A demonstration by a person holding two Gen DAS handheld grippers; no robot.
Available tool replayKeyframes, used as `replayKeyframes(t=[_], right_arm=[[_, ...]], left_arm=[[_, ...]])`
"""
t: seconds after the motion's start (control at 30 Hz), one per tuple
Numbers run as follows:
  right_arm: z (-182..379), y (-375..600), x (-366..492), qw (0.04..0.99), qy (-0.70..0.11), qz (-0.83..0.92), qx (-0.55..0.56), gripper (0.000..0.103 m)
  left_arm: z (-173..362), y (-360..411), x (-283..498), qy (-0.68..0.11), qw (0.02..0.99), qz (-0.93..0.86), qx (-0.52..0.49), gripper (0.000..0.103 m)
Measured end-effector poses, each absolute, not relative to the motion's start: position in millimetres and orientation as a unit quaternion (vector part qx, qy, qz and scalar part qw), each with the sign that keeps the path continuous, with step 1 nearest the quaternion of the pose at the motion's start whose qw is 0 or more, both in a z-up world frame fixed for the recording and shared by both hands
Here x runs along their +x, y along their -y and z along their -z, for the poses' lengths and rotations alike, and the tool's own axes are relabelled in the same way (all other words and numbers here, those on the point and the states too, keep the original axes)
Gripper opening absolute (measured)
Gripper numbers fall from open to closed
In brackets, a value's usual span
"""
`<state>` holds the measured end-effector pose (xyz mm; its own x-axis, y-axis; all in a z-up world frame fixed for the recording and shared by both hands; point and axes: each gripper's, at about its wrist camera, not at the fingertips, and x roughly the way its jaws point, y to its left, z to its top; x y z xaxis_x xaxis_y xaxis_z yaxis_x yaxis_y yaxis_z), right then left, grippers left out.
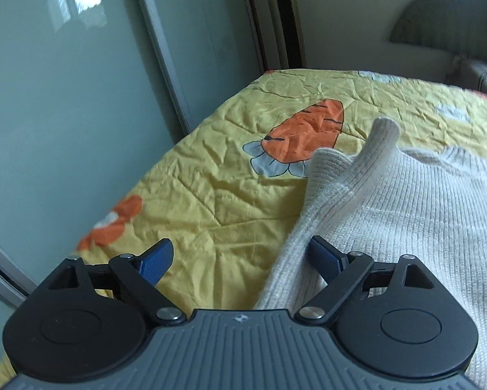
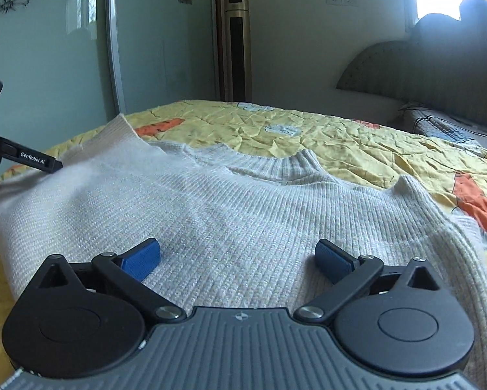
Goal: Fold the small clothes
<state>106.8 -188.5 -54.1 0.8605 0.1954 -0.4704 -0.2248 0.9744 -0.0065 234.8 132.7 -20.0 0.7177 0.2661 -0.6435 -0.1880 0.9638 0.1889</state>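
Observation:
A cream ribbed knit sweater [image 2: 243, 208] lies spread on the yellow carrot-print bedspread [image 2: 357, 136], its round collar [image 2: 276, 162] facing away from me. My right gripper [image 2: 238, 255] is open and empty, low over the sweater's lower middle. My left gripper [image 1: 242, 256] is open and empty at the sweater's left edge [image 1: 295, 243], its right pad by the fabric and its left pad over the bedspread [image 1: 194, 195]. A folded-over corner of the sweater [image 1: 381, 136] sticks up ahead of it. Part of the left gripper's body [image 2: 22, 156] shows at the left of the right wrist view.
Glass sliding wardrobe doors [image 1: 64, 97] run along the bed's left side. A tall tower fan [image 2: 238, 45] stands by the far wall. A grey padded headboard [image 2: 438, 74] and a pillow [image 2: 445, 126] are at the right.

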Motion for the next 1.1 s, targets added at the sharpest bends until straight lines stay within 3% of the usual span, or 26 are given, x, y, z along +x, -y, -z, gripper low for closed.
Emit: replayKeyframes(t=[0.4, 0.63, 0.9, 1.1], right_arm=[[54, 186, 105, 0.965, -0.237, -0.103, -0.034, 0.103], [53, 187, 99, 0.969, -0.228, -0.092, -0.037, 0.102], [41, 199, 56, 0.972, -0.160, 0.042, -0.170, 0.103], [50, 261, 72, 0.976, -0.216, 0.003, -0.034, 0.103]], left_arm=[[39, -116, 207, -0.271, 0.947, -0.142, 0.101, 0.091], [39, -131, 206, -0.266, 0.954, -0.104, 0.087, 0.093], [47, -185, 224, -0.320, 0.940, -0.055, -0.108, 0.103], [50, -178, 218, -0.302, 0.947, -0.059, -0.096, 0.103]])
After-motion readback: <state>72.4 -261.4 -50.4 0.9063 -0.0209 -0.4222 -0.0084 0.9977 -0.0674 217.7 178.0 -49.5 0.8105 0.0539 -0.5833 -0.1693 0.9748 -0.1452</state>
